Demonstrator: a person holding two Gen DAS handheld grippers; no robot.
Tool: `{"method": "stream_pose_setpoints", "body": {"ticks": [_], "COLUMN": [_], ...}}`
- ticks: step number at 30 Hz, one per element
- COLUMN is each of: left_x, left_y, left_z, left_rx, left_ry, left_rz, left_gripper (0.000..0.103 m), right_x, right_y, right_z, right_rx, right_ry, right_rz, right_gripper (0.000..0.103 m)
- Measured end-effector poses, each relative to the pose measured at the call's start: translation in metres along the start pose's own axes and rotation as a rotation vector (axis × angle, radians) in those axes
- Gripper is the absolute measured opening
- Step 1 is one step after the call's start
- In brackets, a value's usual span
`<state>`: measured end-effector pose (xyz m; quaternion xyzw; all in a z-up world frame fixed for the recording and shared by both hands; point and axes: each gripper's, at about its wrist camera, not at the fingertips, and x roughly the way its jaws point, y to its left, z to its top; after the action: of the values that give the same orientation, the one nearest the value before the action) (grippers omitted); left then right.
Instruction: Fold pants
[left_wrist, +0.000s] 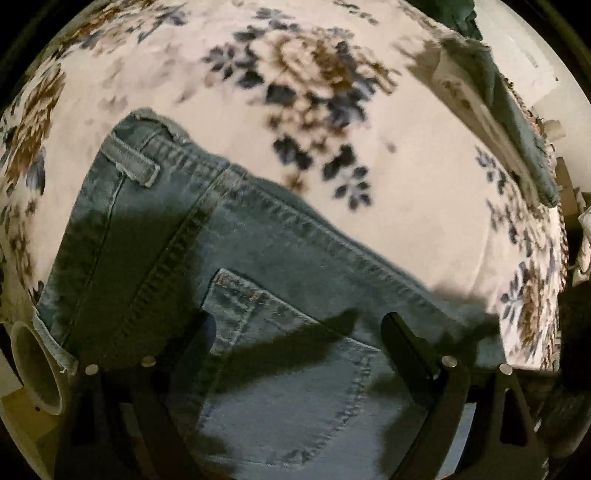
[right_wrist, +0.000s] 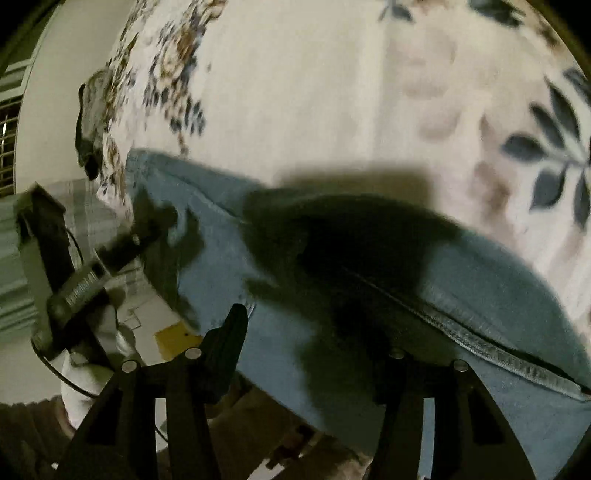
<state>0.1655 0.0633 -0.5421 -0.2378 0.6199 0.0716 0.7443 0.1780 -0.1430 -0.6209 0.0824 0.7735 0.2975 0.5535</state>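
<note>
Two grippers are shown over blue denim jeans (left_wrist: 258, 236) laid flat near the flowered cream bedspread's (left_wrist: 388, 92) edge: left gripper (left_wrist: 295, 328), then right gripper (right_wrist: 314, 328), fingers spread, nothing pinched. Lengthwise folding appears done; crosswise folds remain.

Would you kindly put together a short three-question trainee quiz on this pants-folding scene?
1. True or false: the left tongs are clamped on the jeans.
2. What pattern is on the bedcover under the jeans?
A. stripes
B. flowers
C. checks
3. Fill in: in the left wrist view, the stitched ____ lies between the tong fingers.

Key:
1. False, they stand open above the denim.
2. B.
3. Back pocket.
</note>
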Motion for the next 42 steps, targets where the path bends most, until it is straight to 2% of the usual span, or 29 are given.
{"method": "stream_pose_setpoints", "body": {"ticks": [3,5,6,7,9,11,14,15,17,18,19,21,22,23,25,27,29,31,33,35,37,39,41,42], "left_x": [0.006,0.009,0.01,0.011,0.013,0.015,0.016,0.016,0.013,0.01,0.008,0.003,0.0,-0.003,-0.004,-0.006,-0.006,-0.008,-0.012,-0.017,-0.021,-0.025,-0.025,-0.024], "left_y": [0.006,0.007,0.007,0.007,0.006,0.009,0.017,0.021,0.025,0.027,0.028,0.032,0.034,0.034,0.03,0.028,0.016,0.01,0.002,-0.008,-0.026,-0.048,-0.075,-0.091], "left_z": [0.001,0.002,0.002,0.002,0.002,0.001,0.002,0.003,0.004,0.004,0.004,0.004,0.007,0.006,0.007,0.005,0.0,-0.008,-0.013,-0.019,-0.028,-0.039,-0.053,-0.061], "left_rx": [-0.001,0.005,0.014,0.023,0.037,0.048,0.023,0.005,-0.01,-0.014,-0.015,-0.015,-0.016,-0.017,-0.013,-0.001,0.023,0.037,0.059,0.085,0.129,0.177,0.248,0.289], "left_ry": [0.015,0.022,0.028,0.032,0.037,0.033,0.039,0.045,0.047,0.047,0.048,0.051,0.054,0.055,0.055,0.055,0.056,0.055,0.051,0.048,0.052,0.056,0.058,0.061], "left_rz": [0.014,0.015,0.022,0.027,0.029,0.032,0.02,0.017,0.007,0.007,0.006,0.003,0.003,0.001,0.006,0.016,0.033,0.036,0.041,0.043,0.052,0.045,0.043,0.041], "left_gripper": [0.091,0.091,0.091,0.091,0.091,0.091,0.091,0.091,0.091,0.091,0.091,0.091,0.091,0.091,0.091,0.091,0.091,0.091,0.091,0.091,0.091,0.091,0.091,0.091], "right_x": [-0.002,0.008,0.013,0.016,0.012,-0.004,-0.035,-0.039,-0.05,-0.057,-0.062,-0.076,-0.075,-0.073,-0.057,-0.043,-0.049,-0.082,-0.119,-0.14,-0.158,-0.169,-0.168,-0.169], "right_y": [-0.007,-0.006,-0.007,-0.005,0.001,-0.011,-0.053,-0.063,-0.055,-0.05,-0.042,-0.032,-0.019,-0.01,-0.014,-0.024,-0.055,-0.095,-0.113,-0.115,-0.115,-0.115,-0.117,-0.132], "right_z": [0.021,0.035,0.042,0.046,0.048,0.049,0.046,0.042,0.036,0.03,0.024,0.011,0.009,0.006,-0.006,-0.007,0.005,0.017,0.012,-0.002,-0.033,-0.078,-0.127,-0.164], "right_rx": [0.05,0.069,0.078,0.073,0.036,0.117,0.307,0.347,0.278,0.229,0.191,0.129,0.099,0.077,0.054,0.074,0.168,0.336,0.407,0.403,0.378,0.38,0.423,0.477], "right_ry": [-0.056,-0.042,-0.024,-0.021,-0.011,-0.028,-0.107,-0.108,-0.136,-0.143,-0.148,-0.172,-0.17,-0.141,-0.006,0.037,-0.033,-0.206,-0.338,-0.384,-0.416,-0.482,-0.566,-0.597], "right_rz": [0.033,0.098,0.131,0.124,0.025,0.108,0.253,0.266,0.12,0.061,0.01,-0.096,-0.109,-0.085,-0.029,-0.038,-0.116,-0.059,-0.055,0.006,0.04,0.019,0.005,-0.008], "right_gripper": [0.056,0.056,0.049,0.037,0.019,0.013,0.013,0.015,0.016,0.022,0.036,0.044,0.044,0.044,0.044,0.044,0.04,0.038,0.038,0.043,0.069,0.087,0.089,0.089]}}
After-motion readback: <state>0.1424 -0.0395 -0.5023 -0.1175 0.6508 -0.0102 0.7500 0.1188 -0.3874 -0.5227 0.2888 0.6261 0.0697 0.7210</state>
